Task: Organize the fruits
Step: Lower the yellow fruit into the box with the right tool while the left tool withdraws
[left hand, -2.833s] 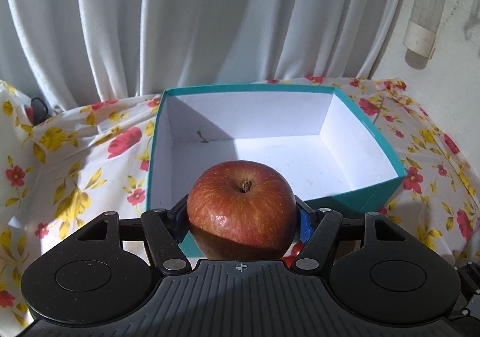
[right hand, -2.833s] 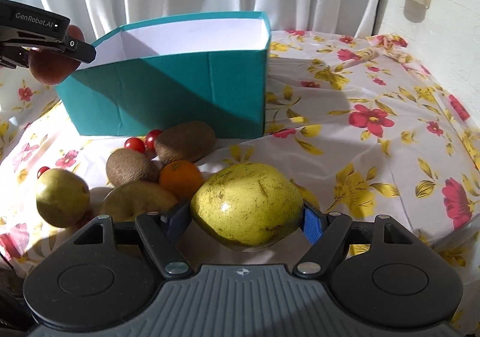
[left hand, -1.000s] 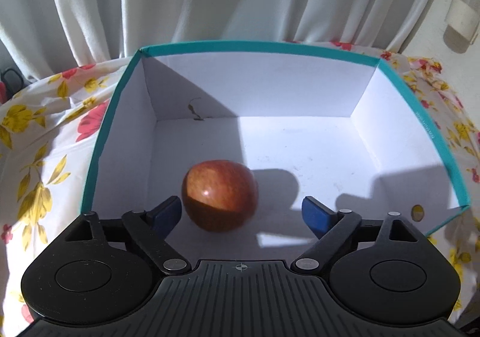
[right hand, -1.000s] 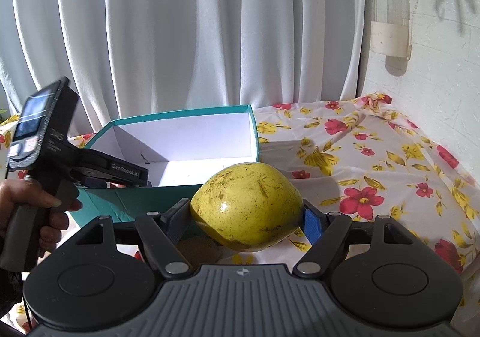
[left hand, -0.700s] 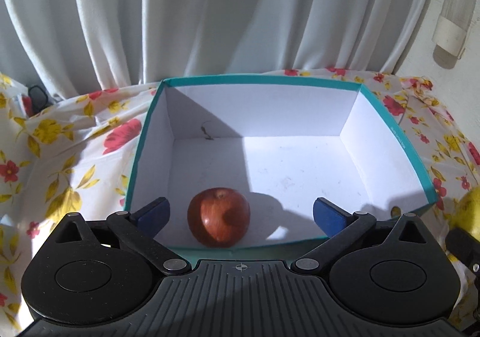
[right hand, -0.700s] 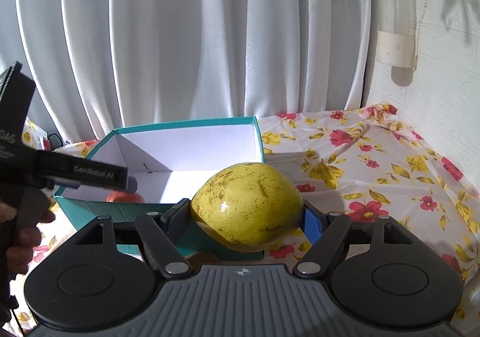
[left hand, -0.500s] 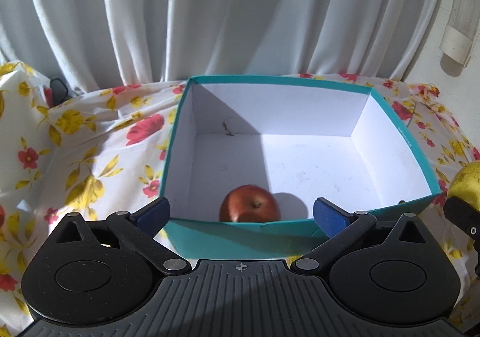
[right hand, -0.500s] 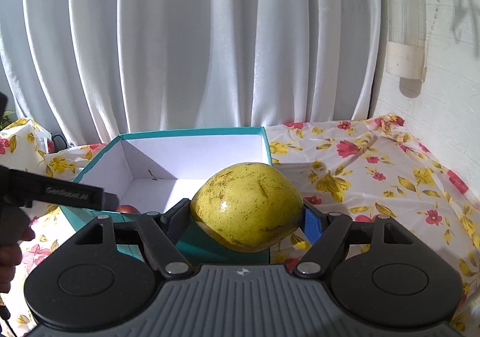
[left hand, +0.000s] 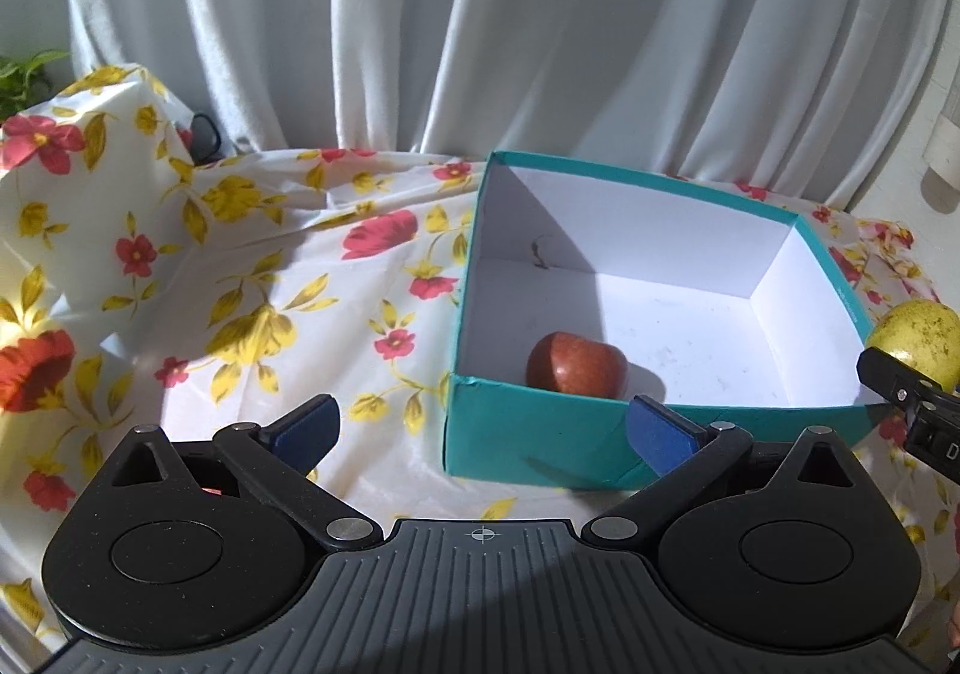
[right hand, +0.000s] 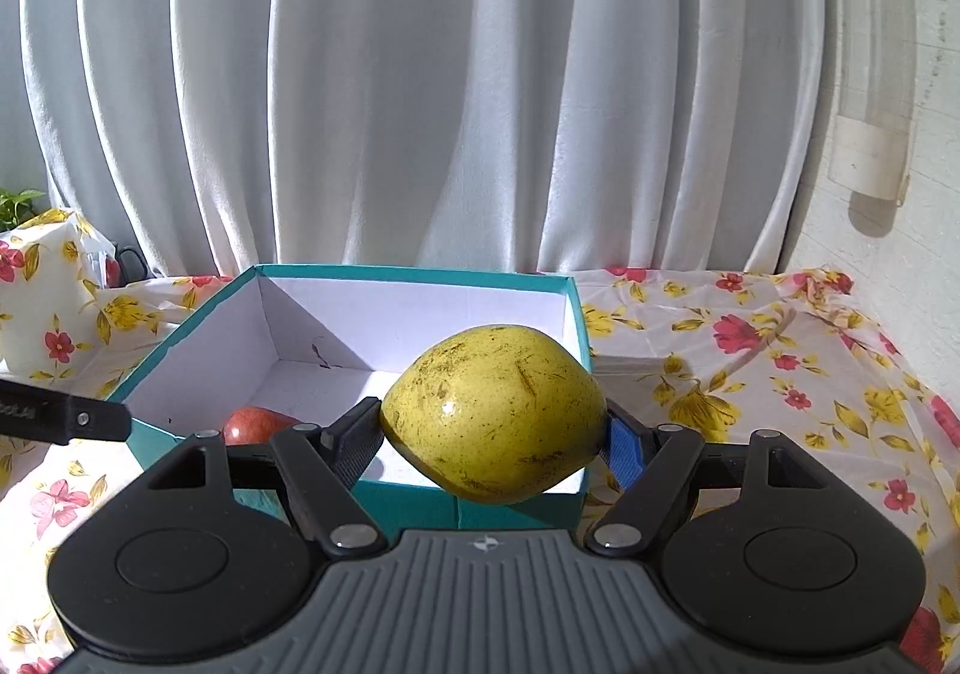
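Note:
A red apple (left hand: 576,363) lies inside the teal box (left hand: 540,449) with white inner walls, near its front-left corner. My left gripper (left hand: 480,428) is open and empty, hanging before and to the left of the box. My right gripper (right hand: 493,434) is shut on a yellow speckled pear (right hand: 493,413), held above the box's (right hand: 414,275) near right corner. In the right wrist view the apple (right hand: 255,423) peeks out behind the left finger, and the left gripper's tip (right hand: 63,419) shows at the left edge. In the left wrist view the pear (left hand: 917,341) shows at the right edge.
A floral cloth (left hand: 270,278) covers the table and a raised lump (left hand: 78,134) at the far left. White curtains (right hand: 456,86) hang behind. A white wall with a pipe (right hand: 870,74) stands on the right. A green plant (left hand: 24,74) peeks in at the left.
My left gripper drew back and to the left out of the box, leaving the apple inside. My right gripper carried the pear closer to the box.

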### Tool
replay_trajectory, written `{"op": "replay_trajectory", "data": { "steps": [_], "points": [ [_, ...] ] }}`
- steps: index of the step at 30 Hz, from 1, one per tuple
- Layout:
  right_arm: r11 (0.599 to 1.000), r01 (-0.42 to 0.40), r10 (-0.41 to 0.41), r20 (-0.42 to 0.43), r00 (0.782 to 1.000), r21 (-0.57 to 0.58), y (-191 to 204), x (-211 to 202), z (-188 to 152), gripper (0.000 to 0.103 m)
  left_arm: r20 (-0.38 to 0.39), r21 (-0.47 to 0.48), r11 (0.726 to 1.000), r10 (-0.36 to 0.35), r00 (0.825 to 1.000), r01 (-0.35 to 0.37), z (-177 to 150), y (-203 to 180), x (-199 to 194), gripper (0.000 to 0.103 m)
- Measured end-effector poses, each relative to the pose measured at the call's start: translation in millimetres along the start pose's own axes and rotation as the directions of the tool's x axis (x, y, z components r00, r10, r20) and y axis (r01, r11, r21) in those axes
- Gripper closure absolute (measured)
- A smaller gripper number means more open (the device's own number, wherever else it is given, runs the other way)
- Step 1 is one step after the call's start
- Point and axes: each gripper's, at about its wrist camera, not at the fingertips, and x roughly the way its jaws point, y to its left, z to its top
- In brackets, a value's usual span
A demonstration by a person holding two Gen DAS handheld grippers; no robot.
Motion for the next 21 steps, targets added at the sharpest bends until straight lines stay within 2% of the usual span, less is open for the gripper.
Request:
{"op": "replay_trajectory", "data": {
  "steps": [21],
  "points": [
    [0.999, -0.019, 0.017, -0.083, 0.996, -0.033, 1, 50, -12, 0.027, -0.076, -0.059, 0.991, 0.112, 0.991, -0.117, -17, 25, 1, 0.000]
  ]
}}
